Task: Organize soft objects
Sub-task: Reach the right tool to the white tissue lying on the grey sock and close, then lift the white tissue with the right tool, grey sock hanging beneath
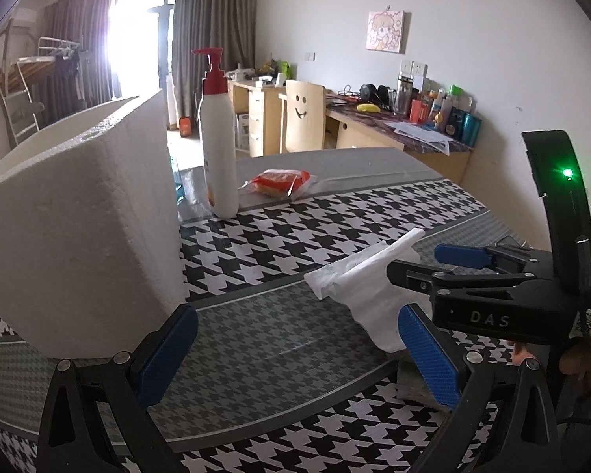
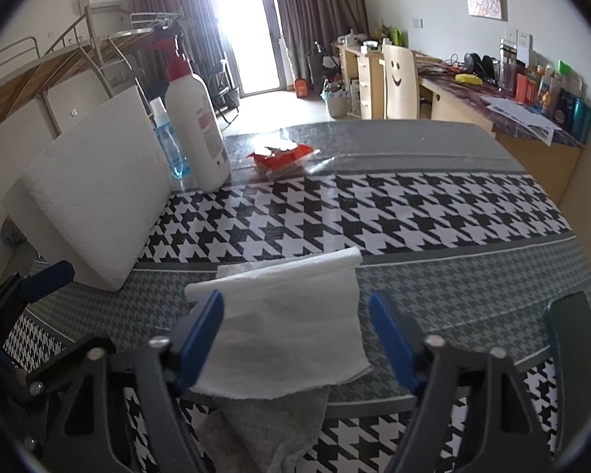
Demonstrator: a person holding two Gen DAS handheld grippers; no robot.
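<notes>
A white paper towel [image 2: 291, 327] lies partly folded on the houndstooth tablecloth, on top of a grey cloth [image 2: 268, 425] at the near edge. My right gripper [image 2: 295, 335] is open, its blue fingers either side of the towel. In the left wrist view the towel [image 1: 370, 283] lies between my open, empty left gripper [image 1: 299, 351] and the right gripper [image 1: 445, 260], which enters from the right. The left gripper also shows at the left edge of the right wrist view [image 2: 39, 280].
A white foam block [image 1: 78, 213] stands on the left of the table. Behind it are a white pump bottle [image 1: 218, 146] and a blue bottle [image 2: 169, 146]. A red snack packet [image 1: 279, 183] lies further back. Desks and a chair [image 1: 303, 116] stand beyond.
</notes>
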